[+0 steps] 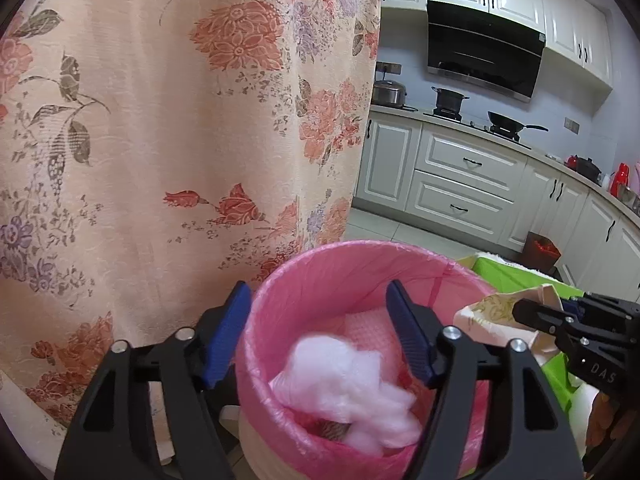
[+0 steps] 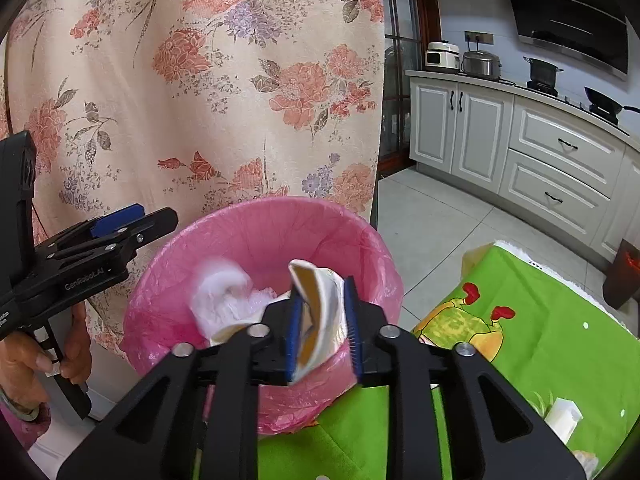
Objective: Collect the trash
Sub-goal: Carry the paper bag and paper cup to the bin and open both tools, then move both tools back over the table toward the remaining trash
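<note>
Two grippers hover over the pink-lined bin [image 1: 360, 264]: the left gripper [image 1: 320, 336], spread wide, has released a white wad [image 1: 348, 380] into it, and at three o'clock the right gripper [image 2: 323, 328], loosened, frees a paper wrapper [image 2: 320, 312].

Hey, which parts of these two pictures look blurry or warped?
Left wrist view: the white wad above the pink-lined bin is motion-smeared; cabinets curve from fisheye. Right wrist view: the wad blurs too, the folded wrapper between the right tongs stays fairly sharp; corners vignette black.
</note>
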### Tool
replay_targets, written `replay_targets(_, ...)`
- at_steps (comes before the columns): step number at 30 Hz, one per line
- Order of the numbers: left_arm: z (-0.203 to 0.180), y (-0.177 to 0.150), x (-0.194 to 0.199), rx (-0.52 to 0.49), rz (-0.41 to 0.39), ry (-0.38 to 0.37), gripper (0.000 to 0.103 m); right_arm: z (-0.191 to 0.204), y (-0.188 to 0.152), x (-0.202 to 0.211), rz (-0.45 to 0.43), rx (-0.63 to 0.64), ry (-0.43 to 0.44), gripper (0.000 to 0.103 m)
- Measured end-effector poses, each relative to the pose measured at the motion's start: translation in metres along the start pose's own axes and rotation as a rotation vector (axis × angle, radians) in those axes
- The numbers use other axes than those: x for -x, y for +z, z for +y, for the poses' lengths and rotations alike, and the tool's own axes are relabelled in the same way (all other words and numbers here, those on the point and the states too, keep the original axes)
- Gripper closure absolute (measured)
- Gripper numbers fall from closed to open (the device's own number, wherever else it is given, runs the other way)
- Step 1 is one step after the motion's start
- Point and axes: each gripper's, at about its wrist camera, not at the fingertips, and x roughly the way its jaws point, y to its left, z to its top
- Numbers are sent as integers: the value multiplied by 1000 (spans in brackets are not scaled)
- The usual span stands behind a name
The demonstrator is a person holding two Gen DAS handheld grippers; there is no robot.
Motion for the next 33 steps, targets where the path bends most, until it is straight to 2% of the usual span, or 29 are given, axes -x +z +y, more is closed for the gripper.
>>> replay_targets(2, 1, -3, 2, 5, -8, 11, 23, -1, -1, 3, -15, -21, 12, 51)
replay_targets(5, 0, -3, 6, 12, -6, 25, 23, 0, 1, 9, -36, -32, 4, 51)
replay_targets(9, 1, -3, 31, 43, -37, 70, 9, 3, 1, 30, -65, -34, -10, 51)
replay_targets(13, -4, -10, 52, 65, -24, 79, 5, 0, -11, 65, -102, -56, -33, 51)
replay_targets(16, -15, -23, 66, 74, 9, 55, 5, -1, -26, 94, -120, -62, -71, 42)
replay_targets(24, -65, -54, 100, 8, 41, -1, 5, -13, -83, 168, -117, -94, -181, 40)
replay_targets(33, -126, -78, 130, -60, 76, -103, 5, -32, -137, 230, -119, -148, -282, 37)
